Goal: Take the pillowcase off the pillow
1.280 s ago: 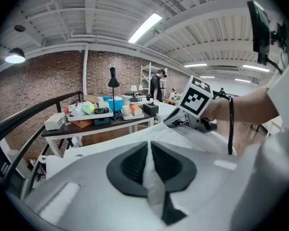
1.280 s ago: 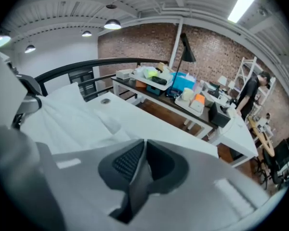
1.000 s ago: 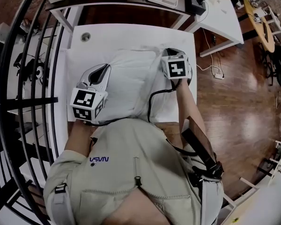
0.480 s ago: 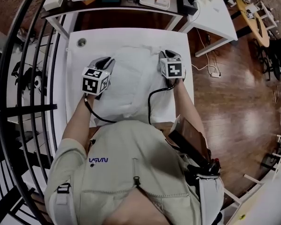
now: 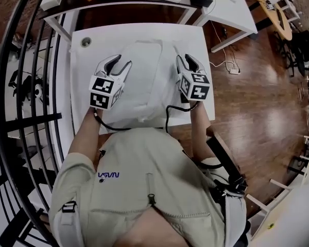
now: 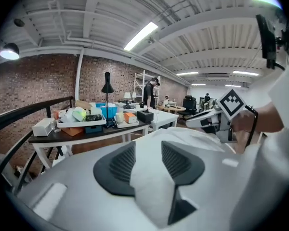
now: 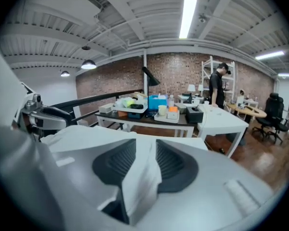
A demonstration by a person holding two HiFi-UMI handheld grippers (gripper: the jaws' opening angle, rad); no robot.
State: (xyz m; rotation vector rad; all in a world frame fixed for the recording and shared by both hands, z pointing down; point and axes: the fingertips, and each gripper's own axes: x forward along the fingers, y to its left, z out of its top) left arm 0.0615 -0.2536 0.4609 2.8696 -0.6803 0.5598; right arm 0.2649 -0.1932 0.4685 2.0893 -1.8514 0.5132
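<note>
Jaws on both of your grippers stand apart, and both pairs have just been opening. On your left gripper (image 6: 148, 150) the ribbed black pads are parted with white cloth lying in the gap, not pinched. Your right gripper (image 7: 145, 153) has let go as well: a loose, creased fold of the same white cloth stands between its pads, and they do not press it. That cloth is the pillowcase (image 5: 141, 86), which lies down the middle of the white table (image 5: 80, 86). Its near end is at the table's near edge by your body and its far end stops short of the far edge. From above, you cannot tell where the case ends and the pillow begins. Your left gripper sits at the bundle's left side, well in from the table's left edge. Your right one sits at its right side, close to the table's right edge — the two are roughly level with each other. A black cable (image 5: 167, 115) trails from the right gripper back toward you. At the table's far-left corner is a round grommet hole (image 5: 85, 41). Beyond the far edge stands a dark side table (image 6: 86, 133) loaded with trays.
</note>
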